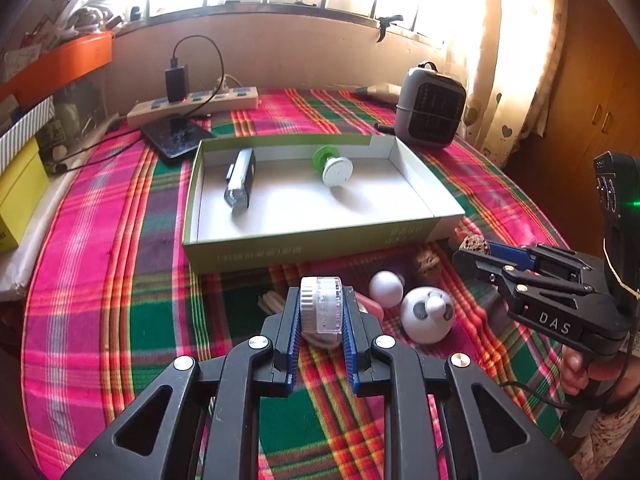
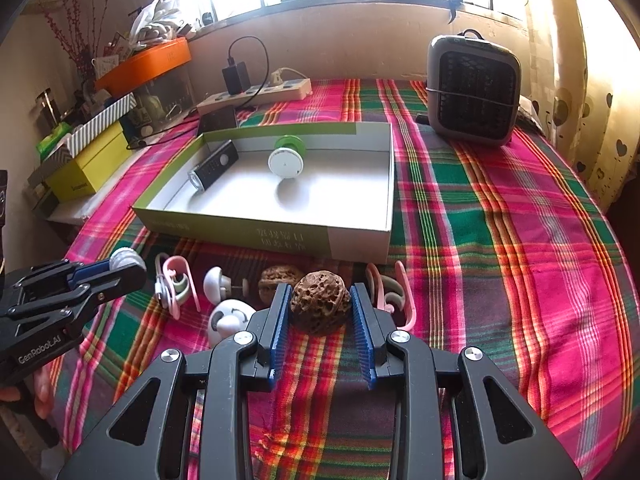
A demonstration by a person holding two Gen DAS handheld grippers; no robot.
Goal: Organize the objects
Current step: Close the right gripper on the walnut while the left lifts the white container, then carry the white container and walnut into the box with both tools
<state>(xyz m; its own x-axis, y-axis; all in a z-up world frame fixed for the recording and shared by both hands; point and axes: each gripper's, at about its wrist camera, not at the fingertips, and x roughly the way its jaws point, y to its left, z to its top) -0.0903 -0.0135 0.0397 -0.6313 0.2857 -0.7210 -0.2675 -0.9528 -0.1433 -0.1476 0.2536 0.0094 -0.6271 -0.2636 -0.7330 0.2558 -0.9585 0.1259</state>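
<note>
My left gripper is shut on a clear ridged plastic wheel, held above the plaid cloth in front of the green box. My right gripper is shut on a brown walnut; it also shows in the left wrist view. The box holds a black flashlight and a green-and-white spool. On the cloth lie a second walnut, a white mushroom toy, a white panda ball and pink earhooks.
A grey heater stands at the back right. A power strip with a charger and a phone lie behind the box. Yellow and striped boxes are stacked at the left. Curtains hang at the right.
</note>
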